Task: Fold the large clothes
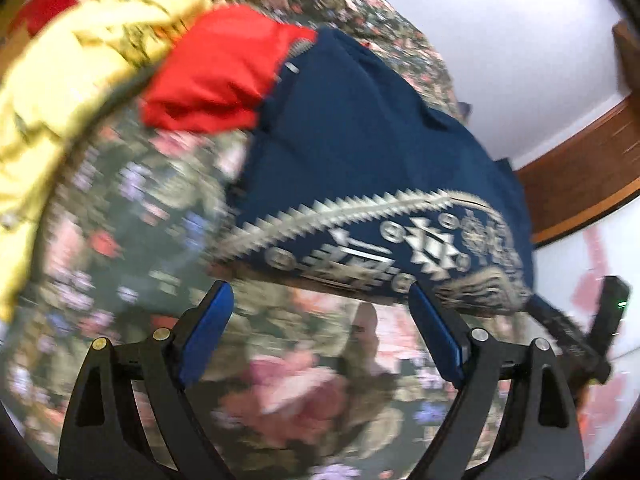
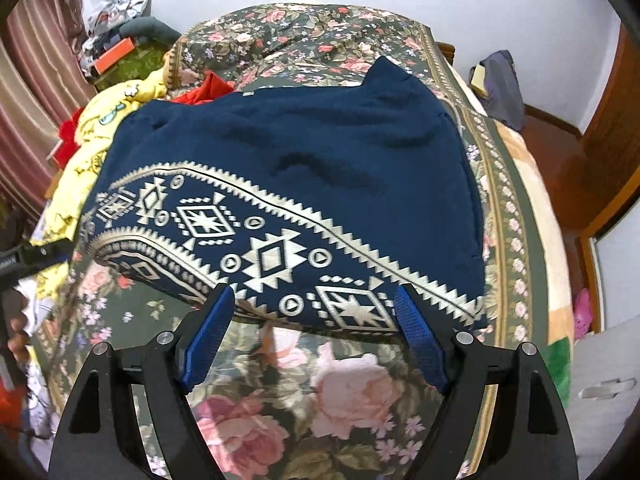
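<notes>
Both grippers, right [image 2: 314, 322] and left [image 1: 320, 312], hover with jaws wide and empty at the hem of the sweater [image 2: 320, 152] on the bed [image 2: 280, 380]; pinching both corners evenly should fold cleanly.

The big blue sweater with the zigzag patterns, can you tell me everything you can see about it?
The blue sweater looks like soft, thick knit, navy all over, with a cream band of diamonds, circles and zigzag teeth along its near edge. It lies spread on the flowery bedspread, mostly flat, with a few wrinkles in the middle. Its far left side rests against a red garment and a yellow one. Both hand-held grippers, left and right, are open just before its patterned edge, not gripping it.
</notes>
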Motion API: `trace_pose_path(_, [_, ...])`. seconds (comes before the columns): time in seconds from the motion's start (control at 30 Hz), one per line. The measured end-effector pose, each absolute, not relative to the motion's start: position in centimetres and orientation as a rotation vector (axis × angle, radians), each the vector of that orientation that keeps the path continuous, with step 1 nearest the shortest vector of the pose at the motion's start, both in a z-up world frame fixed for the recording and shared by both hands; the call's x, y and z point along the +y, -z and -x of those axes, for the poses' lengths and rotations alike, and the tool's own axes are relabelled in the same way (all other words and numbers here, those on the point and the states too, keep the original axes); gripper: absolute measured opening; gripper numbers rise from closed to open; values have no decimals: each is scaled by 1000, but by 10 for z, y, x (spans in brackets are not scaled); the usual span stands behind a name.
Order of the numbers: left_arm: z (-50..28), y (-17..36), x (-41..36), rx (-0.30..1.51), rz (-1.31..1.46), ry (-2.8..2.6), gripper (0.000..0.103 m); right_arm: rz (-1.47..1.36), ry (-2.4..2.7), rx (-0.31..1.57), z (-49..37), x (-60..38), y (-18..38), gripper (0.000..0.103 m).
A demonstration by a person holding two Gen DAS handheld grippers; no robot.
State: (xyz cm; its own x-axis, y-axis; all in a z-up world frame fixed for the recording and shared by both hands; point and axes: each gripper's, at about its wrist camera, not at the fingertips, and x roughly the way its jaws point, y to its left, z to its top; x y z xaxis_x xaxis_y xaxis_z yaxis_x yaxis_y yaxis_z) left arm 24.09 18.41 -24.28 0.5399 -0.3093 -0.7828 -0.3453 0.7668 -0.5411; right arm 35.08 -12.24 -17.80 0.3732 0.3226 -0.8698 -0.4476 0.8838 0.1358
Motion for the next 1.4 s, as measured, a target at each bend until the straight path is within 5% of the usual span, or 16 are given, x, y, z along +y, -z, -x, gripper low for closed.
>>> trace_pose_path(0.4, [-282,273,194,913,1052,36,89,103,-501,1098,-352,-116,181,79])
trace_pose_path(0.63, [-311,292,206,865,1235,-11,78,122,-509,1090,-356,-105,179,79])
trace_pose_path(0.8, [-316,276,195,862,1146,-67,36,118,-520,1082,-359,-93,174,79])
trace_pose_path(0.9, [-312,250,190,840,1031,-101,23,124,-530,1064,-360,-84,166,79])
trace_pose_path(1.2, [-280,144,179,618,785,-184,15,144,-585,981,-363,-45,132,79])
trace_pose_path(1.4, [-269,115,165,588,585,-214,15,211,-658,1028,-361,1,156,81])
